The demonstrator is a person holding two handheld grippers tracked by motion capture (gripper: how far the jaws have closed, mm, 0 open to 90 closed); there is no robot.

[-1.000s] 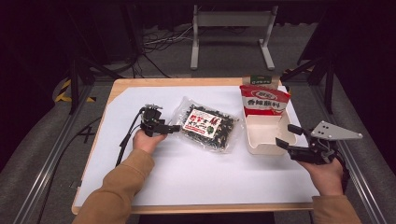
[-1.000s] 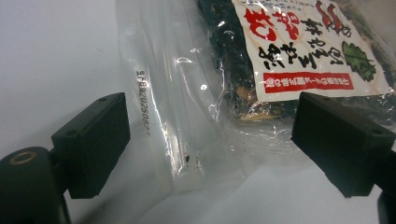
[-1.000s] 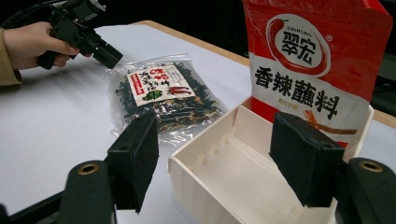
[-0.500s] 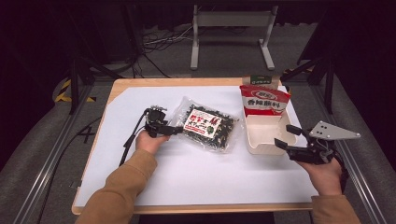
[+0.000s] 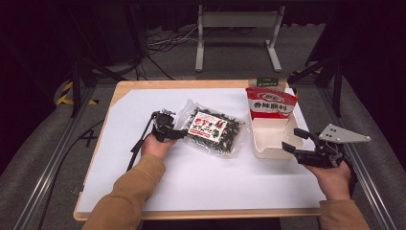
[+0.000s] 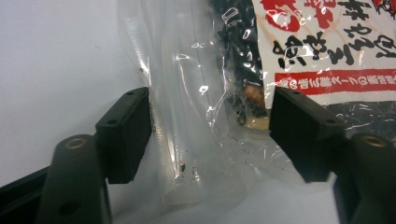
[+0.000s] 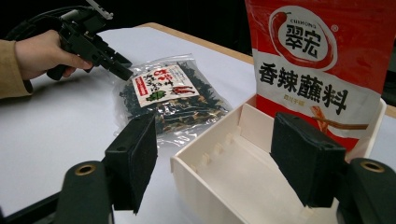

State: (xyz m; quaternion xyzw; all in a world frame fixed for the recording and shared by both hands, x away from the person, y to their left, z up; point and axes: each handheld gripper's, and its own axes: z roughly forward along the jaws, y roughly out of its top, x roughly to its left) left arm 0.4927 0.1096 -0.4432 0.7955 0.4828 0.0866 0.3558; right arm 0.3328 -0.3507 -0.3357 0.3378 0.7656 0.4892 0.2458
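A clear bag of dark dried food with a red-and-white label (image 5: pixel 213 130) (image 7: pixel 168 98) lies flat mid-table. My left gripper (image 5: pixel 182 135) (image 6: pixel 215 135) is at the bag's left end. Its jaws have just been closing, and the clear sealed edge (image 6: pixel 196 140) lies between the pads with a gap still showing. A red seasoning pouch (image 5: pixel 270 101) (image 7: pixel 317 60) stands upright in the far end of a white box (image 5: pixel 275 154) (image 7: pixel 205 186). My right gripper (image 5: pixel 292 139) (image 7: pixel 215 158) hovers open at the box's near right corner, pads clear of its walls.
A white sheet (image 5: pixel 215 182) covers the wooden table (image 5: pixel 191 85). The left gripper's cable (image 5: pixel 139 143) trails over the sheet toward the left edge. A metal stand (image 5: pixel 237 28) and cables lie on the floor beyond the table.
The left gripper has edged right onto the bag's sealed end and its jaws stand narrower. The right gripper, box and pouch have not moved.
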